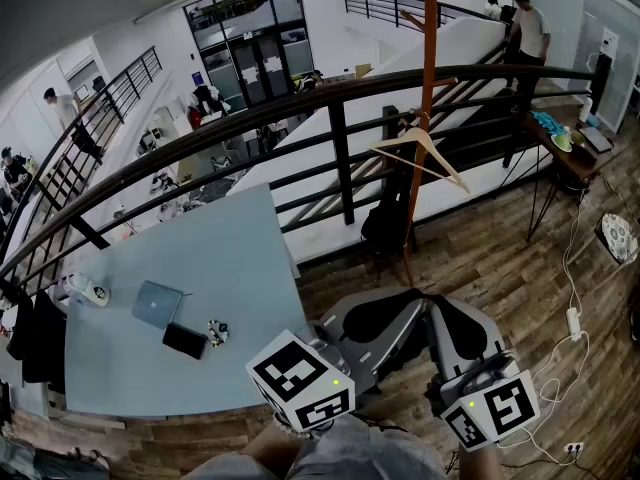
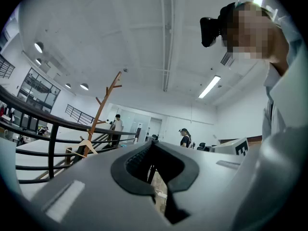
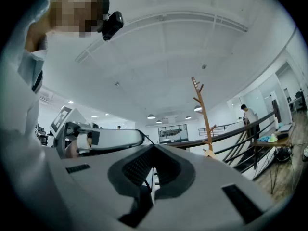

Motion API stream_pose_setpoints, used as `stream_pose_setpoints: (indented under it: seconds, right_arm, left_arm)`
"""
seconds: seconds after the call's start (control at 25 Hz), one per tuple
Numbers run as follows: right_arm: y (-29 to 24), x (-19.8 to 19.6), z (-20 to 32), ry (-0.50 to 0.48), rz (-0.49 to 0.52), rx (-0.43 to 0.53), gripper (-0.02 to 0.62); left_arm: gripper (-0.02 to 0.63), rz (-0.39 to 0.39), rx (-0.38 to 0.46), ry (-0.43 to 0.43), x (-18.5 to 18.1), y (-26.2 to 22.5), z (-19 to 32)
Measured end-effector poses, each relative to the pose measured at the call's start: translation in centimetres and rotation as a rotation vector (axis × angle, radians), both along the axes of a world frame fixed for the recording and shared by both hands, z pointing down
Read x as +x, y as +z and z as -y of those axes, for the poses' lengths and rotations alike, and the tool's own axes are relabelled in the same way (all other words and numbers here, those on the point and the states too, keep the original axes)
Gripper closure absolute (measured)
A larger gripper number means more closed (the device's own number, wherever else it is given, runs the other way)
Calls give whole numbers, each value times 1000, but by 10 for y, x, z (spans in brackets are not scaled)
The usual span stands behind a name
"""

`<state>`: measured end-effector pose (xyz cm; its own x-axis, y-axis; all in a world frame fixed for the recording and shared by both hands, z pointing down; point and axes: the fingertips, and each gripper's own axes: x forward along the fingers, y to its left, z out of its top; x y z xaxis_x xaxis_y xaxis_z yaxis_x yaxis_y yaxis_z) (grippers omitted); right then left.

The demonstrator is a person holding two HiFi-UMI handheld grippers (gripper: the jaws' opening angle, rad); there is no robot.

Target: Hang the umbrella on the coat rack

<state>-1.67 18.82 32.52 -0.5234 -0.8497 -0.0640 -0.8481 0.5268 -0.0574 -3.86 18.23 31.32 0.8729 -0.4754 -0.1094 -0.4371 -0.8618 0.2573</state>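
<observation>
Your left gripper (image 2: pixel 153 148), right gripper (image 3: pixel 153 150) clenched, empty, near you; umbrella unseen, likely pre-start; coat rack (image 1: pixel 427 88) far.

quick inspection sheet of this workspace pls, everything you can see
surface: wooden floor; light blue table at left
job's things: coat rack upright by the railing, a wooden hanger on it; a dark bag-like thing low against it; no umbrella made out
clutter: laptop and a flat dark device on the table
grippers: left gripper and right gripper both have jaws together, nothing between them
cables: white cable with power strip on the floor at right
surroundings: open upper level; a person on the stairs behind the rack
</observation>
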Motion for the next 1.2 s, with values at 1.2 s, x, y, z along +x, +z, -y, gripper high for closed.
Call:
stream_pose_setpoints:
  seconds: [1.2]
  right_arm:
    - [8,-38,20,78,48,-19,597]
  left_arm:
    - [603,-12,-9,97,-32,7,19]
